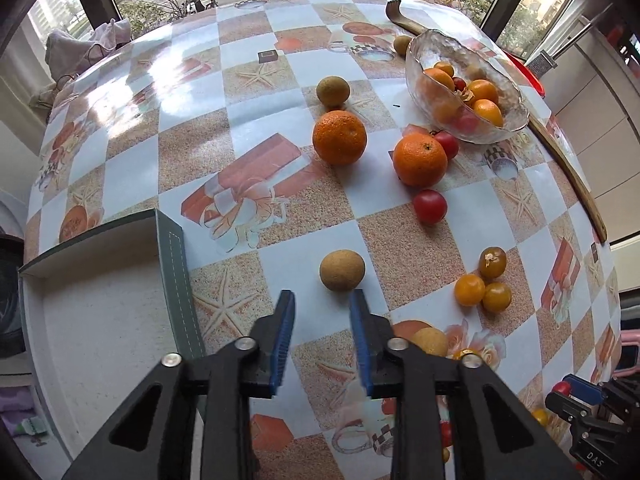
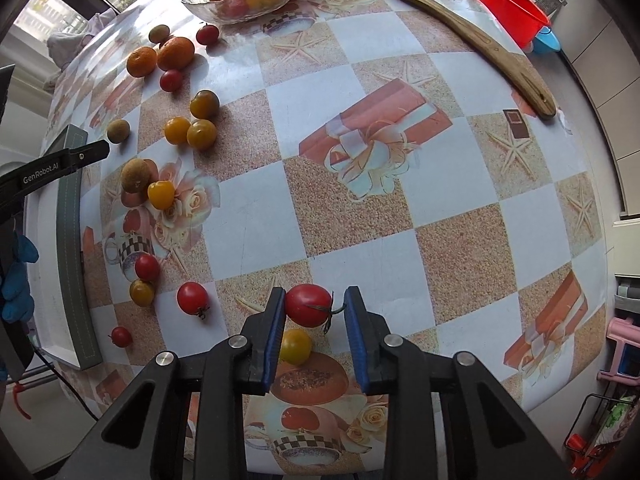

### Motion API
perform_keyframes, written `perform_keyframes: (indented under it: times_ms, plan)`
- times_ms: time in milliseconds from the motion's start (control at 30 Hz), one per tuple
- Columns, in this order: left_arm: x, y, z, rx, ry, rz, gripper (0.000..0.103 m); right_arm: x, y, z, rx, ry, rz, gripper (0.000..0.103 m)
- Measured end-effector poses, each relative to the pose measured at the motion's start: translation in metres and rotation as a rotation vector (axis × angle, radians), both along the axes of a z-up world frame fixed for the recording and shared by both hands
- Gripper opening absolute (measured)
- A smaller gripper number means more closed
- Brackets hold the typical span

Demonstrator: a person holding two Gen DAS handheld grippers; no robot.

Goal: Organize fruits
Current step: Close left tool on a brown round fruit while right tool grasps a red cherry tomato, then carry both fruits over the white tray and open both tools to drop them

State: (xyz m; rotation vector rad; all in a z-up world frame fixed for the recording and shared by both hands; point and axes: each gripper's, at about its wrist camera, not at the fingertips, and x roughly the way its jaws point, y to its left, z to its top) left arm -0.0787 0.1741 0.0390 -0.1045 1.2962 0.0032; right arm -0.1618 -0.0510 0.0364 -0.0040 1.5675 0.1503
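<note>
The right gripper (image 2: 315,304) is pinching a red tomato (image 2: 308,305) between narrowed jaws, a yellow tomato (image 2: 295,345) lying just nearer. The left gripper (image 1: 322,300) is hanging half open and empty, just short of a brown fruit (image 1: 342,270). Far beyond that fruit, two oranges (image 1: 339,137) are sitting before the glass bowl (image 1: 416,60).

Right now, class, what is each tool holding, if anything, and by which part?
The right tool holds a red tomato by its sides, stem toward one pad. The left tool holds nothing; a brown fruit lies just beyond its tips.
</note>
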Motion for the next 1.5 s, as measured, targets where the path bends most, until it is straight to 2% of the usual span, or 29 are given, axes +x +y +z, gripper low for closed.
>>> perform_keyframes:
  times_ms: [33, 67, 333, 367, 400, 433, 467, 500, 533, 567, 733, 900, 1033, 1233, 1500]
  plan:
    - [0.0, 0.001, 0.003, 0.017, -0.024, 0.013, 0.085, -0.002, 0.0, 0.001, 0.004, 0.002, -0.003, 0.032]
    - [0.003, 0.008, 0.004, 0.04, -0.058, 0.019, 0.091, -0.001, -0.001, 0.001, 0.008, 0.003, -0.004, 0.032]
    - [0.027, -0.009, -0.017, 0.104, 0.0, -0.017, 0.09, 0.007, -0.016, 0.004, 0.024, 0.015, -0.009, 0.032]
    - [0.029, -0.01, -0.019, 0.111, 0.003, -0.022, 0.079, 0.007, -0.017, 0.005, 0.025, 0.015, -0.011, 0.032]
    - [0.031, -0.012, -0.022, 0.12, 0.018, -0.028, 0.064, 0.007, -0.018, 0.006, 0.028, 0.014, -0.012, 0.032]
    - [0.033, -0.013, -0.024, 0.117, 0.03, -0.031, 0.061, 0.01, -0.019, 0.006, 0.029, 0.012, -0.013, 0.032]
    - [0.032, -0.012, -0.024, 0.105, 0.013, -0.025, 0.053, 0.01, -0.019, 0.007, 0.03, 0.01, -0.012, 0.032]
    - [0.033, -0.013, -0.025, 0.092, 0.018, -0.032, 0.038, 0.011, -0.019, 0.008, 0.031, 0.008, -0.011, 0.032]
    - [0.033, -0.014, -0.025, 0.072, 0.014, -0.038, 0.029, 0.012, -0.018, 0.009, 0.033, 0.007, -0.009, 0.032]
    - [0.033, -0.016, -0.025, 0.081, 0.015, -0.046, 0.027, 0.013, -0.018, 0.009, 0.035, 0.005, -0.009, 0.032]
    - [0.026, -0.012, -0.018, 0.019, 0.002, -0.037, 0.027, 0.016, -0.015, 0.019, 0.051, -0.013, -0.003, 0.032]
    - [0.004, 0.003, 0.012, -0.021, -0.05, 0.012, 0.027, 0.024, -0.006, 0.032, 0.075, -0.036, 0.017, 0.032]
    - [-0.015, 0.026, 0.032, -0.024, -0.081, 0.064, 0.027, 0.034, 0.015, 0.041, 0.097, -0.053, 0.061, 0.032]
    - [-0.057, 0.077, 0.044, 0.002, -0.091, 0.167, 0.027, 0.043, 0.068, 0.051, 0.135, -0.066, 0.157, 0.032]
    - [-0.094, 0.153, 0.029, 0.079, -0.052, 0.312, 0.027, 0.053, 0.172, 0.045, 0.227, -0.05, 0.305, 0.032]
